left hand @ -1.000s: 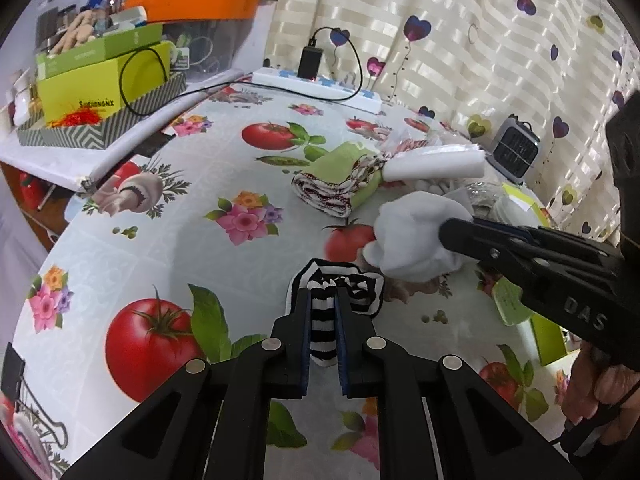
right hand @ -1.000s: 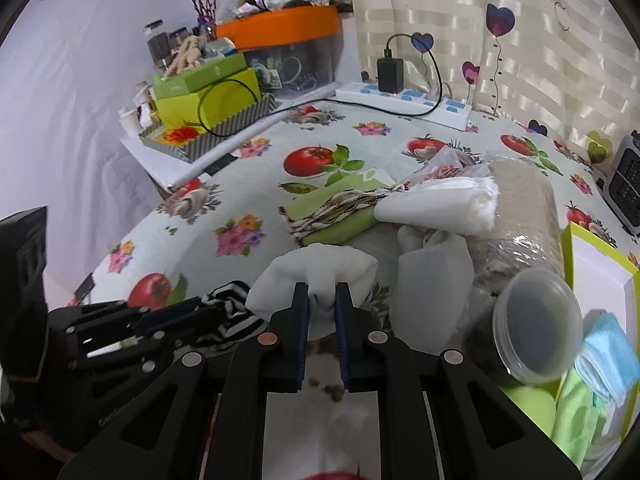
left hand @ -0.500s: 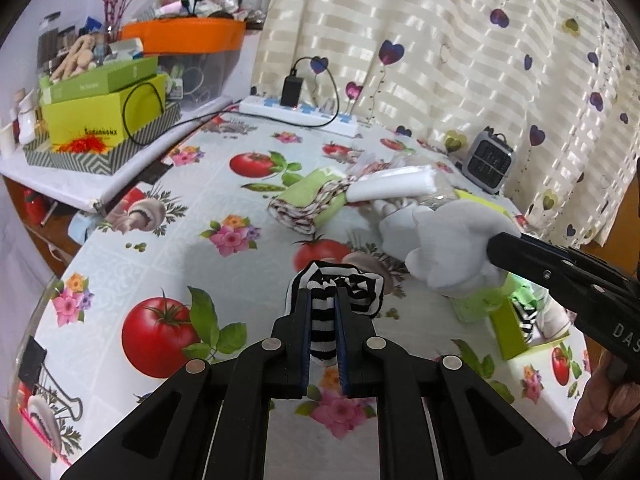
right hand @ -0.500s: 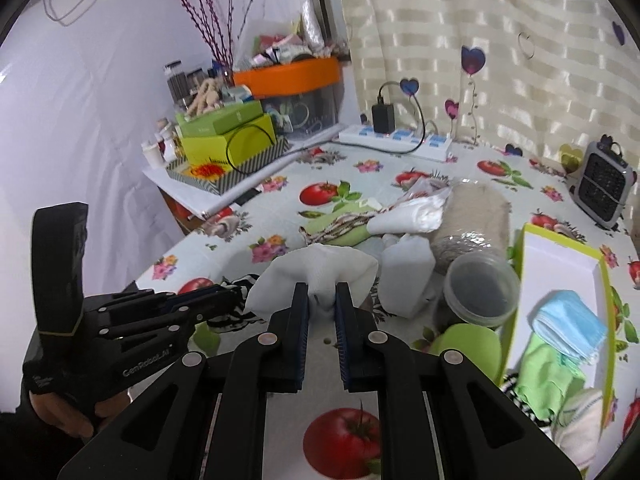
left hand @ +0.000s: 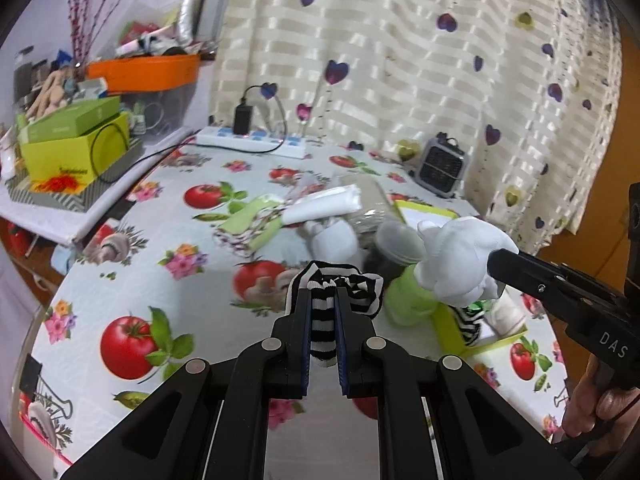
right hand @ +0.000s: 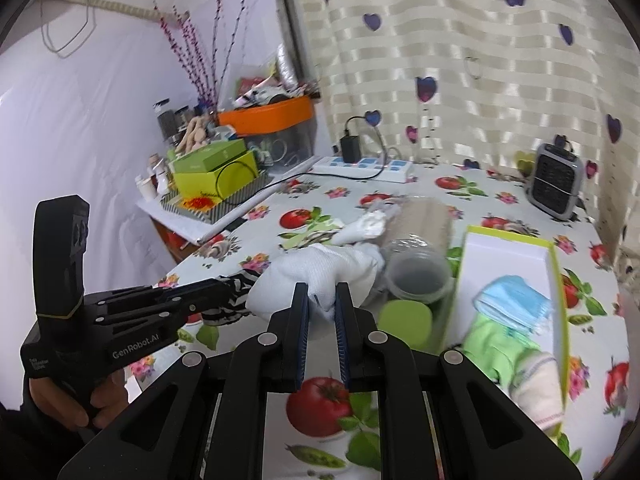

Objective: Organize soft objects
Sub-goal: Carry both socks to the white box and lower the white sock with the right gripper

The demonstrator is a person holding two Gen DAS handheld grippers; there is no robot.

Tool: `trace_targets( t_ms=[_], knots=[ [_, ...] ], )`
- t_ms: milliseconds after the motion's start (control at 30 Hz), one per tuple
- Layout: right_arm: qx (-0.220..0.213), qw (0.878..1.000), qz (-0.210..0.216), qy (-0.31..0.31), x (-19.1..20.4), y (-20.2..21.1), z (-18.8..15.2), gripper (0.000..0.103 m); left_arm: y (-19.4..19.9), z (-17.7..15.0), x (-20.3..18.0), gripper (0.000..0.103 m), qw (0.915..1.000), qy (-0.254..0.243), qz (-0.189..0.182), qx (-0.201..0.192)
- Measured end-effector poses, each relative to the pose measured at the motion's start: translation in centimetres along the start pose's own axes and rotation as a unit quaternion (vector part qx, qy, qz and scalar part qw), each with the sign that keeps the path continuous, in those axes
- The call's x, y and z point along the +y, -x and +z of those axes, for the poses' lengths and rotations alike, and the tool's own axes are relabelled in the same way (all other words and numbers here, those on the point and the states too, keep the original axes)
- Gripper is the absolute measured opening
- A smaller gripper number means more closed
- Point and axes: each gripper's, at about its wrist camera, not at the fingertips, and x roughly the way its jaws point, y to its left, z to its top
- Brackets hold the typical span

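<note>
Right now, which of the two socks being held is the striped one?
The black-and-white striped sock in the left claw; the right claw grips a plain white sock.

Black-and-white striped sock [left hand: 322, 322] between black fingers with blue pads [left hand: 305, 344]; plain white sock [right hand: 316, 276]; white tablecloth [left hand: 168, 280] printed with red tomatoes, pink flowers and green leaves; cream striped curtain [left hand: 400, 60] with purple hearts; lime-green box [right hand: 558, 280]; light blue mask [right hand: 512, 300]; orange tub [left hand: 144, 72]
</note>
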Motion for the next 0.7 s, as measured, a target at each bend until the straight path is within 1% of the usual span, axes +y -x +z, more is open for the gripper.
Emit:
trace_targets(
  t_ms=[300, 700],
  knots=[
    [-0.024, 0.999, -0.034, -0.029, -2.7, 3.4, -0.6, 0.013, 0.7, 0.6, -2.8, 0.01, 0.9994, -0.023, -0.026, -0.009],
    [-0.047, 0.993, -0.077, -0.076, -6.9, 6.8, -1.6, 0.013, 0.4, 1.1, -5.7, 0.01, 0.9972, -0.05, -0.055, -0.007]
  ],
)
